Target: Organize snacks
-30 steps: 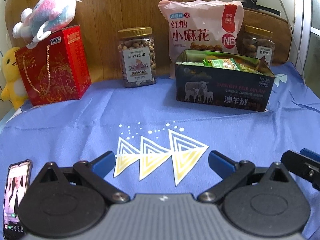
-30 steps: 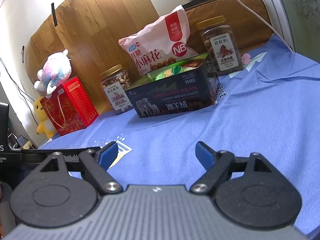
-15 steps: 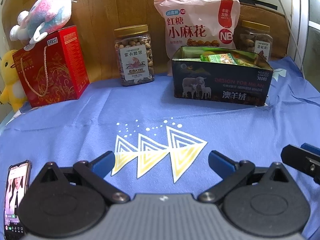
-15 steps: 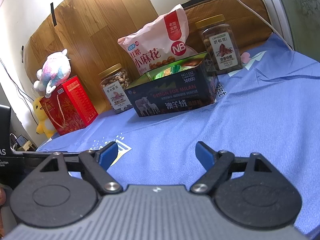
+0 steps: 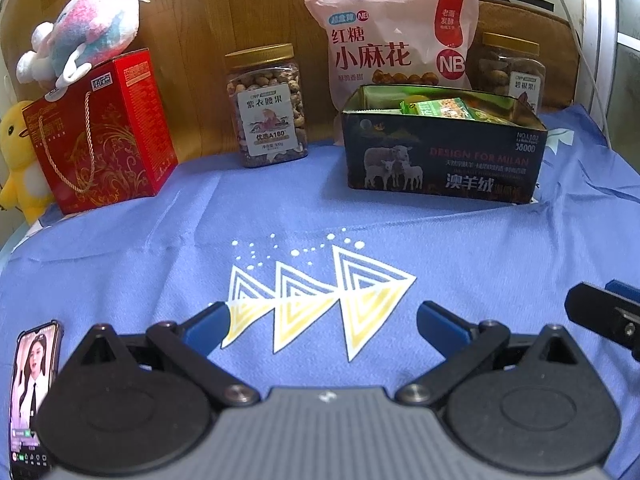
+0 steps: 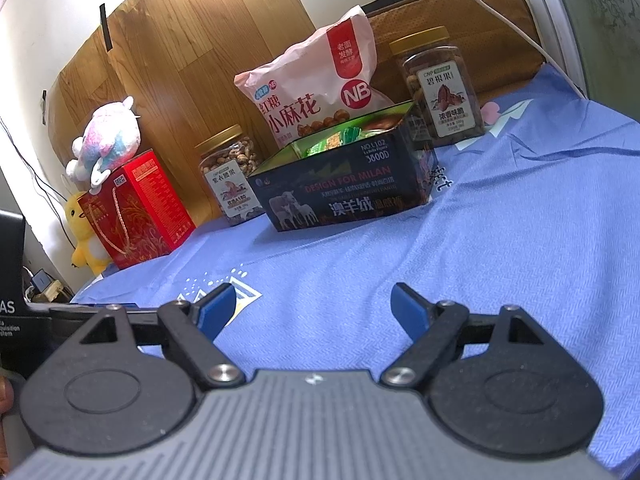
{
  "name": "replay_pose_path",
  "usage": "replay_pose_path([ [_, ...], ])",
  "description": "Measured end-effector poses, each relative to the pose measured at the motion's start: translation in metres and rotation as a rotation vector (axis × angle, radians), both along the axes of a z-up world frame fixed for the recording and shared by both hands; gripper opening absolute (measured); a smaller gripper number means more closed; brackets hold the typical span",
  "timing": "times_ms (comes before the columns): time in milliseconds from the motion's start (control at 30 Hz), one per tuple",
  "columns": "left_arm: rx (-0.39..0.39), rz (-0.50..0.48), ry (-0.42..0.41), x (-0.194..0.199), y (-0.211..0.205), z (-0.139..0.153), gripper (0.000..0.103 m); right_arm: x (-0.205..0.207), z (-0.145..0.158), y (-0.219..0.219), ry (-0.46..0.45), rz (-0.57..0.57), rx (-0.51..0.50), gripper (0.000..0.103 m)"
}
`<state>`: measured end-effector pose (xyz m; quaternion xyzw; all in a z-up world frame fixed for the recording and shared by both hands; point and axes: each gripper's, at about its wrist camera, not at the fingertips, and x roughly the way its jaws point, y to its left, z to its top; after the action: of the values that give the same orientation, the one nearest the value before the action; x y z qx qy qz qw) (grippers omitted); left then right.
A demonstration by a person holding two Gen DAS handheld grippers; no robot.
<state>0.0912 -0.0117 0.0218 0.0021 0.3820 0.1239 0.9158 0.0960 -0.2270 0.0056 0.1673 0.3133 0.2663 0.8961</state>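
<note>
A dark tin box (image 5: pixel 440 160) (image 6: pixel 348 196) with sheep printed on its side stands open at the back of the blue cloth, with green snack packets (image 5: pixel 444 110) inside. Behind it leans a pink snack bag (image 5: pixel 396 40) (image 6: pixel 316 88). One nut jar (image 5: pixel 268 108) (image 6: pixel 230 176) stands to the box's left, another nut jar (image 5: pixel 512 68) (image 6: pixel 440 88) to its right. My left gripper (image 5: pixel 322 320) hovers open over the cloth's triangle print, holding nothing. My right gripper (image 6: pixel 310 306) is open and empty too, well short of the box; part of it (image 5: pixel 604 316) shows at the left view's right edge.
A red gift box (image 5: pixel 100 132) (image 6: pixel 136 208) with a plush toy (image 5: pixel 88 32) on top stands at the back left, beside a yellow duck toy (image 5: pixel 20 160). A lit phone (image 5: pixel 34 392) lies near the front left. A wooden panel (image 6: pixel 180 60) backs the scene.
The left wrist view has tipped slightly, so the objects sit a little higher in its frame. Both grippers stay open and nothing on the cloth has moved.
</note>
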Motion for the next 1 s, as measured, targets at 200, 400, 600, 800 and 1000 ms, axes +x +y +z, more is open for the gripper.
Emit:
replay_pose_path([
  [200,-0.002,-0.005,0.007,0.0005,0.0003,-0.0011,0.103,-0.0007,-0.0003,-0.0001,0.0,0.0,0.0,0.087],
  [400,0.0,-0.006,0.007,0.0003,0.0006,-0.0012,0.103,-0.0007,-0.0003,-0.0001,0.0,0.0,0.0,0.087],
  [600,-0.001,-0.005,0.014,0.0021,0.0015,-0.0022,0.103,-0.0003,0.0,-0.0001,0.001,0.0,0.0,0.087],
  [800,0.004,-0.006,0.02,0.0028,0.0013,-0.003,0.103,-0.0003,0.0,0.0001,0.001,0.001,0.0,0.087],
  [1000,0.016,0.003,0.037,0.0051,0.0016,-0.0055,0.103,-0.0005,-0.0013,-0.001,0.006,-0.003,0.0,0.087],
])
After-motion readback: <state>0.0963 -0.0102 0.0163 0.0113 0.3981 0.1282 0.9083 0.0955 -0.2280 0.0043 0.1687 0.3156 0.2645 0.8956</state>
